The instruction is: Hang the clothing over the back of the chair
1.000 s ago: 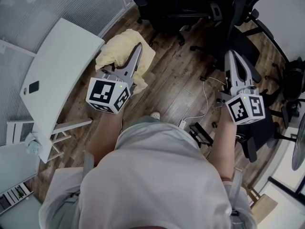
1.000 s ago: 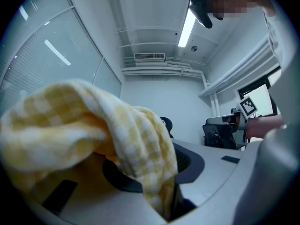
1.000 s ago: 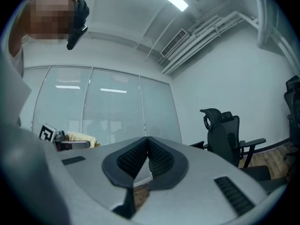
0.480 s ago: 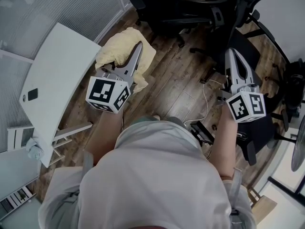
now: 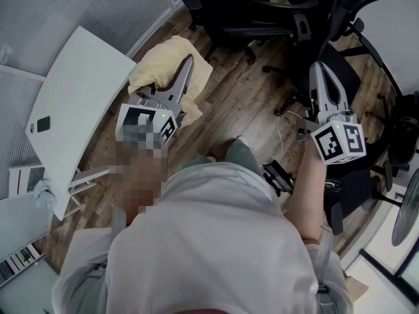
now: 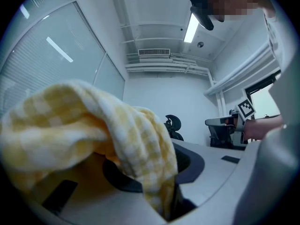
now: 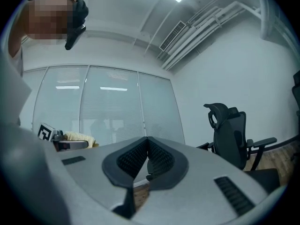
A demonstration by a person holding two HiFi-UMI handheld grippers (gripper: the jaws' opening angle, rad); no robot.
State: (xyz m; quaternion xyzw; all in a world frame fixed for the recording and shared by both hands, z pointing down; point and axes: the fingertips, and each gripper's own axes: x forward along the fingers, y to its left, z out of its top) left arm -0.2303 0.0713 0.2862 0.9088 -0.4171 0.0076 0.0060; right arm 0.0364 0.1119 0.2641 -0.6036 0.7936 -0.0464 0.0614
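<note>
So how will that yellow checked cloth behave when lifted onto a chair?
Probably floppy: the yellow checked cloth droops in folds over the left hand-held gripper. Likely light, since one pinch carries it.

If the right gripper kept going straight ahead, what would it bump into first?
Probably the glass wall, far ahead of the right gripper. The black chair stands off to the right of that line, though depth is hard to judge.

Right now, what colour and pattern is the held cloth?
Cloth: yellow and white checks, clearest in left gripper view.
</note>
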